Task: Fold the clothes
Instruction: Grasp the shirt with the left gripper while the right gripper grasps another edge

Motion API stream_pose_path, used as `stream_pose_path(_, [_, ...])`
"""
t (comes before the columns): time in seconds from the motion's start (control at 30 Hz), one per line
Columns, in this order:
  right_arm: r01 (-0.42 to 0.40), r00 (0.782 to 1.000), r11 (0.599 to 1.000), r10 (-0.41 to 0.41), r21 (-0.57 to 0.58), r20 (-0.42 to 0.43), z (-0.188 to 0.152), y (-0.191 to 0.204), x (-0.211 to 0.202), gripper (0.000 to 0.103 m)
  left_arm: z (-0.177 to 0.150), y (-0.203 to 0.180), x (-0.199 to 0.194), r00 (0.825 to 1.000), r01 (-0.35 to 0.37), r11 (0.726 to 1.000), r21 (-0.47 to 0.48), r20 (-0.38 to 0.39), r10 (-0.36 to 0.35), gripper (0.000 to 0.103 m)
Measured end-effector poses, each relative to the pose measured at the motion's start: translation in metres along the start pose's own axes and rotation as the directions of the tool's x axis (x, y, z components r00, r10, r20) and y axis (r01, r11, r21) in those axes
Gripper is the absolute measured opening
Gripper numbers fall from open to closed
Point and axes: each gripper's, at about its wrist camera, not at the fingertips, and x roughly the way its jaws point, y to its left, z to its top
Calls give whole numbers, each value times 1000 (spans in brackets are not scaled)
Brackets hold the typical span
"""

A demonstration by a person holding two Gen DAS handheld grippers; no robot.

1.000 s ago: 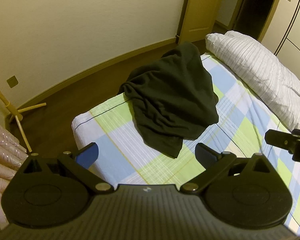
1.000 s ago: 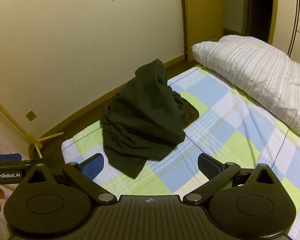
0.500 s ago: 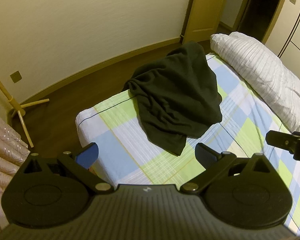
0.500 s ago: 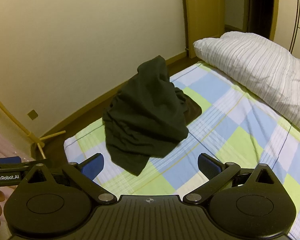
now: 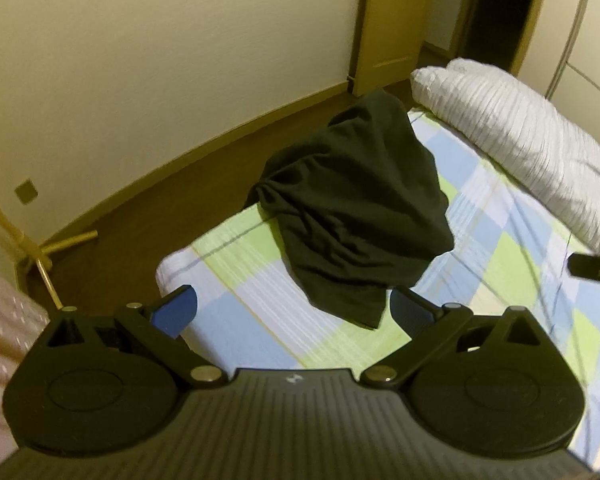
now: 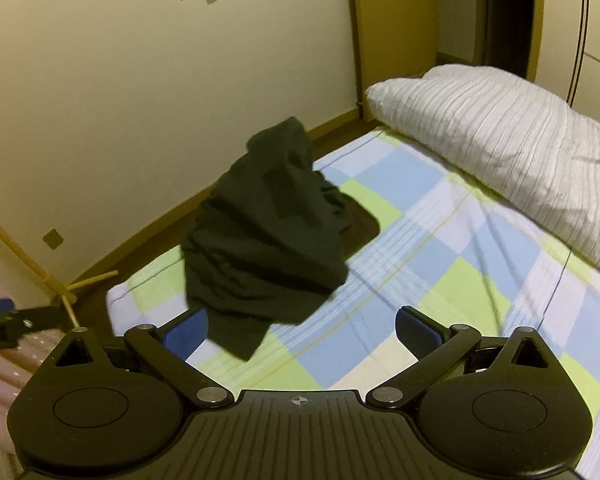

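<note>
Folding: not yet begun, by the look of it — every fold is still waiting to be done. Dark garment [image 5: 356, 216] is lying in a crumpled, peaked heap, deeply creased, near the bed's [image 5: 236, 312] corner by the wall-side edge, one flap trailing toward the grippers. Left gripper [image 5: 294, 308] and right gripper [image 6: 302, 330] are both hovering short of it — fingers spread wide, gripping nothing. Striped pillow [image 6: 500, 144] is sitting along the opposite edge.
</note>
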Motion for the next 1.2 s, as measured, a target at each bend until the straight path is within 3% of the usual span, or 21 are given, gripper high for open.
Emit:
stream_pose_path(0.13, [21, 1000, 999, -22, -24, -14, 13, -12, 25, 102, 19, 6, 31, 1000, 24, 991, 133, 11, -25, 101])
stream_pose_path(0.27, [21, 1000, 997, -22, -74, -18, 36, -13, 61, 102, 46, 11, 84, 993, 107, 950, 294, 13, -116, 100])
stream_pose_path(0.5, [10, 998, 972, -23, -234, -54, 85, 2, 162, 101, 93, 7, 204, 976, 209, 841, 499, -52, -212, 98])
stream_pose_path(0.57, [10, 997, 966, -30, -259, -73, 98, 4, 196, 84, 104, 4, 240, 962, 267, 802, 535, -95, -256, 95])
stream_pose_path(0.7, [9, 994, 958, -40, -288, -102, 111, 9, 255, 83, 114, -4, 295, 947, 311, 740, 597, -127, -295, 92])
stream_pose_path(0.87, [-9, 990, 938, -40, -346, -134, 113, 17, 301, 81, 116, -10, 335, 928, 356, 649, 673, -168, -334, 68])
stream_pose_path(0.9, [-20, 989, 938, -33, -347, -145, 114, 17, 306, 75, 115, -9, 336, 922, 369, 632, 682, -180, -343, 56])
stream_pose_path(0.93, [-27, 987, 935, -30, -353, -155, 114, 19, 310, 52, 115, -9, 336, 916, 381, 615, 690, -192, -353, 46])
stream_pose_path(0.97, [-30, 986, 931, -33, -364, -164, 114, 21, 311, 30, 114, -9, 336, 912, 389, 599, 700, -200, -358, 27])
stream_pose_path(1.0, [-33, 984, 926, -35, -375, -174, 114, 23, 313, 20, 113, -7, 331, 916, 377, 589, 715, -195, -349, 15])
stream_pose_path(1.03, [-32, 984, 923, -40, -384, -176, 114, 26, 311, 4, 111, -6, 326, 921, 365, 579, 729, -190, -340, 13])
stream_pose_path(1.07, [-24, 985, 922, -44, -387, -167, 114, 29, 305, 3, 111, -4, 320, 924, 355, 573, 738, -185, -335, 10])
stream_pose_path(1.2, [-41, 995, 965, 17, -258, -94, 121, 22, 257, 2, 127, 18, 279, 912, 369, 620, 692, -143, -384, 7])
